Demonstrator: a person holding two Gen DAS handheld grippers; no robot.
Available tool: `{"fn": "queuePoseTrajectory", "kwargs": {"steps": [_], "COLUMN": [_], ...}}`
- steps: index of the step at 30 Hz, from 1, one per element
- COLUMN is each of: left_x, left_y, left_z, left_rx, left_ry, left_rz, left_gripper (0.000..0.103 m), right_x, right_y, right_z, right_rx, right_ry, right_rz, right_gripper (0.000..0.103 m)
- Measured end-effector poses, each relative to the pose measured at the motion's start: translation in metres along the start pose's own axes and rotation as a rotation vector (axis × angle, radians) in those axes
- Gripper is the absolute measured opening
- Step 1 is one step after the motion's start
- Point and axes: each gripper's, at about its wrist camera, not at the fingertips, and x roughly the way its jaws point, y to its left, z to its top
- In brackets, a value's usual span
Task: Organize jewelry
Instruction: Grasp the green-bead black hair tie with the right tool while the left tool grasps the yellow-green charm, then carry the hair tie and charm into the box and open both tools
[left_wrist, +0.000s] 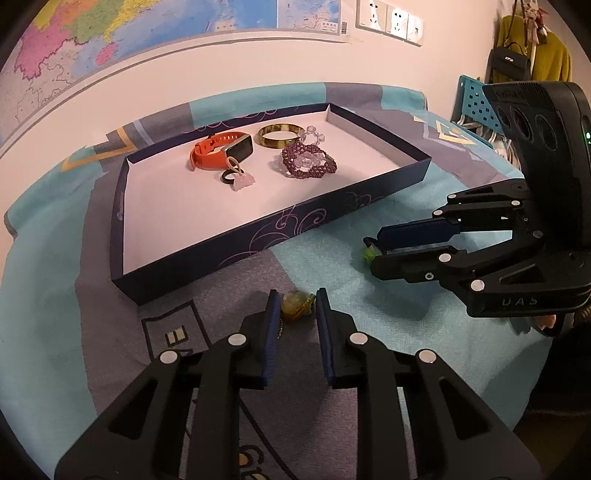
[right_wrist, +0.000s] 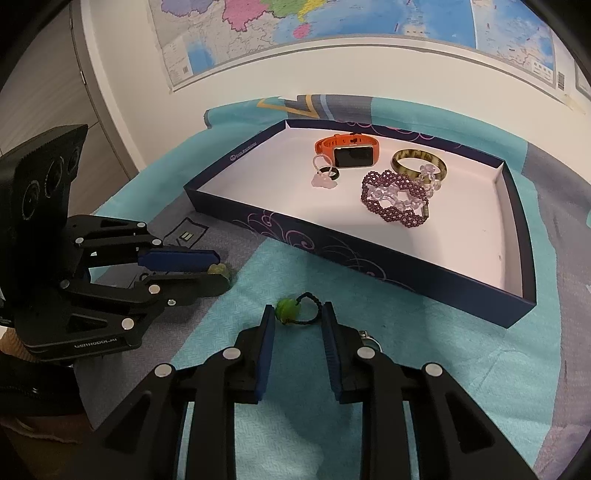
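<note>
A dark blue tray (left_wrist: 280, 225) (right_wrist: 332, 243) with a white floor lies on the cloth and holds an orange watch (left_wrist: 221, 149) (right_wrist: 347, 149), a brown bangle (left_wrist: 277, 136) (right_wrist: 406, 157), a purple bead bracelet (left_wrist: 308, 164) (right_wrist: 395, 199) and a ring with a pink charm (left_wrist: 236, 177) (right_wrist: 327, 175). My left gripper (left_wrist: 295, 304) (right_wrist: 221, 271) is open, its fingers either side of a yellowish pendant (left_wrist: 297, 304) (right_wrist: 218, 270) lying on the cloth. My right gripper (right_wrist: 297, 317) (left_wrist: 371, 254) is open around a green bead on a black cord (right_wrist: 286, 309) (left_wrist: 368, 254).
A teal and grey patterned cloth (left_wrist: 51, 332) (right_wrist: 332, 295) covers the surface. A wall with a map (left_wrist: 110, 33) (right_wrist: 332, 29) stands behind the tray. A blue pegboard (left_wrist: 476, 103) and hanging bags (left_wrist: 517, 55) are at the far right.
</note>
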Motion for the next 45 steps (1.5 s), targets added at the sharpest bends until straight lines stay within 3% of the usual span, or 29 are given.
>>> {"fn": "queuePoseTrajectory", "kwargs": {"steps": [20,45], "left_x": [-0.004,-0.027], "left_y": [0.0,-0.004], "left_z": [0.0,0.008], "left_rx": [-0.057,-0.084], "left_ry": [-0.017,-0.094], "left_rz": [-0.005,-0.016], "left_gripper": [0.017,0.017], "right_x": [-0.012,-0.027], "right_y": [-0.008,-0.007], "right_z": [-0.004,-0.005], "right_rx": [0.027,0.031], "right_ry": [-0.033,-0.086], "right_rz": [0.003,-0.014], "right_gripper": [0.023,0.023]}}
